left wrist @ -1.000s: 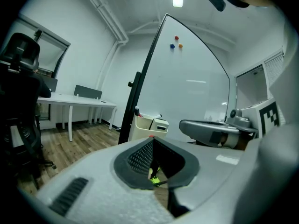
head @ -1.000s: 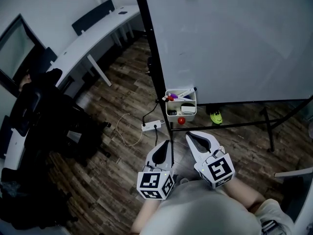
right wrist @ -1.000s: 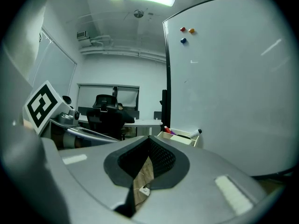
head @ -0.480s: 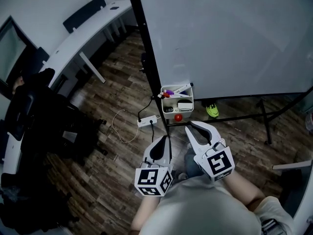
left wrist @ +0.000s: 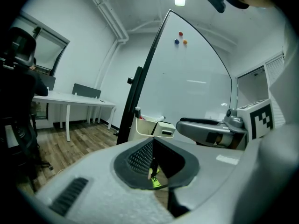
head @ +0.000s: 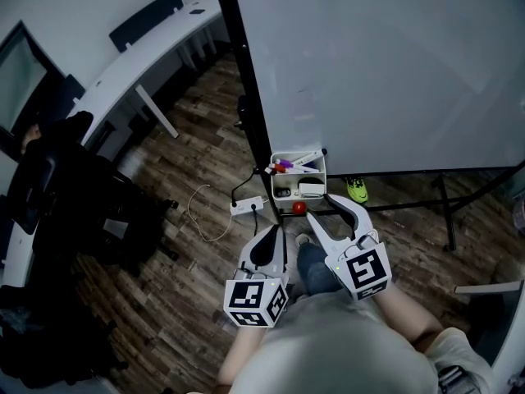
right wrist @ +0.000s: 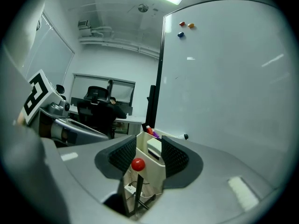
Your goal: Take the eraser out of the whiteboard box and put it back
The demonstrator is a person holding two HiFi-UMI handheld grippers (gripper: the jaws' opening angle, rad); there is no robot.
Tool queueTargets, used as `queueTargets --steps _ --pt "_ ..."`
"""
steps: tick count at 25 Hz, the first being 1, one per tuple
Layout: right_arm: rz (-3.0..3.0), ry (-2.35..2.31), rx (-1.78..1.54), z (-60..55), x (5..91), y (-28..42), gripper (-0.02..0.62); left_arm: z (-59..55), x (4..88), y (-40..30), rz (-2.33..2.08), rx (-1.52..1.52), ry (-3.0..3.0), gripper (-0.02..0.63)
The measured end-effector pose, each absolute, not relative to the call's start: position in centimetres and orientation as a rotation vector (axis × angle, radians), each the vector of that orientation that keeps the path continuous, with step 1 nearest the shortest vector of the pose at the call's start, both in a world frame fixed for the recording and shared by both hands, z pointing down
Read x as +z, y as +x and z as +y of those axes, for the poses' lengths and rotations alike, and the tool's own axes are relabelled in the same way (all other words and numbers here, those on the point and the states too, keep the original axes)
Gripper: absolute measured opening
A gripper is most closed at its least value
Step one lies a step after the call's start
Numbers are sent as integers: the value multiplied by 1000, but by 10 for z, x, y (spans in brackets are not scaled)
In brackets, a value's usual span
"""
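Observation:
The white whiteboard box (head: pixel 283 164) hangs on the board's black post, with markers (head: pixel 287 164) and the white eraser (head: pixel 311 189) inside and a red knob (head: pixel 299 207) just below. My right gripper (head: pixel 316 217) is open just short of it; its jaws have just been opening, and nothing is pressed between them. In the right gripper view the box (right wrist: pixel 145 169), eraser (right wrist: pixel 154 148) and red knob (right wrist: pixel 138 164) show through the gap of my right gripper (right wrist: pixel 148 155). My left gripper (head: pixel 275 231) is shut and empty, lower left of the box. In the left gripper view my left gripper (left wrist: pixel 152 161) points toward the box (left wrist: pixel 145 127).
The whiteboard (head: pixel 394 72) stands on a black frame (head: pixel 254 113) over a wooden floor. A power strip (head: pixel 248 206) with a cable and a green object (head: pixel 357 190) lie under it. A white desk (head: pixel 139 64) and black chairs (head: pixel 74 212) stand at the left.
My right gripper's jaws have gone from shut to open, and it has moved up toward the box. The left gripper has shifted slightly forward and is still shut.

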State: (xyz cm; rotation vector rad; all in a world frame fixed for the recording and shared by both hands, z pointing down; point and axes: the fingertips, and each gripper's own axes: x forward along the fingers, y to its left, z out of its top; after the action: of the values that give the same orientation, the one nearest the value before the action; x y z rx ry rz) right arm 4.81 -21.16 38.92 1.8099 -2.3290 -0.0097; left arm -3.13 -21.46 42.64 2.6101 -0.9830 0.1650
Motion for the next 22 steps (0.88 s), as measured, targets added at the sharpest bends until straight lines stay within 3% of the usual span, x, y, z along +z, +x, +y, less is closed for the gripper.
queueTargets --steps 13,22 --pt "-2329 1780 20 -241 398 64 256 -244 426 -21 -1017 162 2602 3" --pt "-2337 1728 27 -257 409 63 268 -258 428 -21 -1048 161 2588 3"
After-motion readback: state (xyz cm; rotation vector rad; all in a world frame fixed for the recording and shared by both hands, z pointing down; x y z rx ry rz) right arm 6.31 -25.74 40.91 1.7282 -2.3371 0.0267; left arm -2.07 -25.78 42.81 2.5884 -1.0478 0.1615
